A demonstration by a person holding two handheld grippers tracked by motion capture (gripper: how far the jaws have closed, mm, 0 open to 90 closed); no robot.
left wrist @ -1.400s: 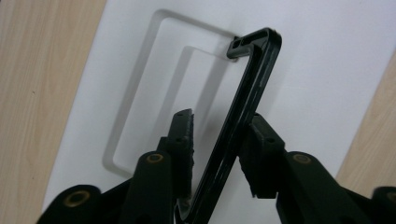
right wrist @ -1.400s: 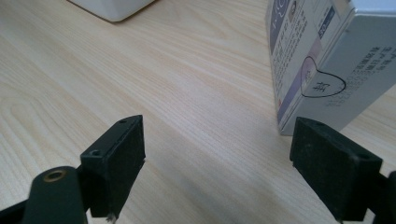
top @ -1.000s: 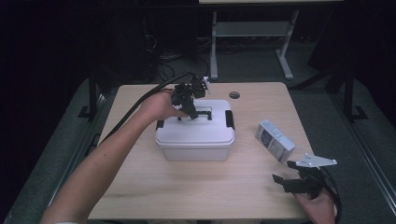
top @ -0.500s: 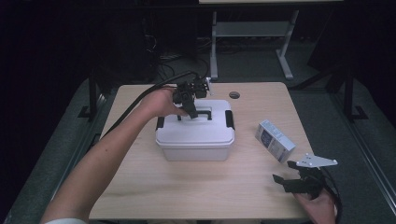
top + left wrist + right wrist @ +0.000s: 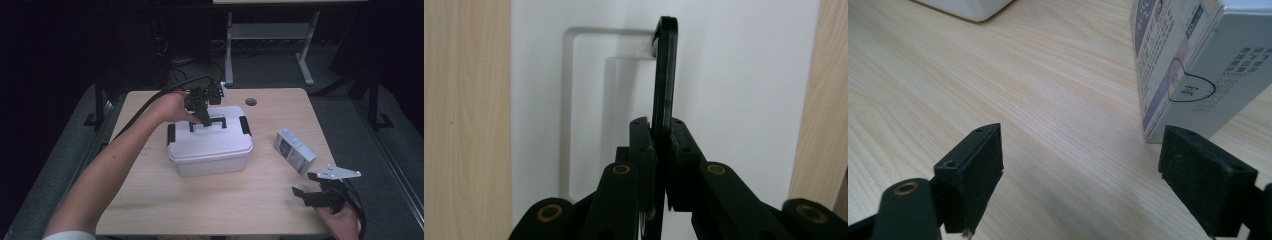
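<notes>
Left gripper (image 5: 204, 116): jaws have just been closing and now pinch the black handle (image 5: 664, 75), raised upright off the lid of the white box (image 5: 210, 142) at mid-table. Judged: grip secured, so the lid or box is ready to lift. Right gripper (image 5: 320, 192): jaws wide apart, holding nothing, low at the table's (image 5: 150, 200) near right, just beside the carton (image 5: 295, 150).

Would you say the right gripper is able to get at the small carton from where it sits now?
Probably yes: the right gripper is open, and bare table lies between it and the carton just ahead, with nothing in between.
</notes>
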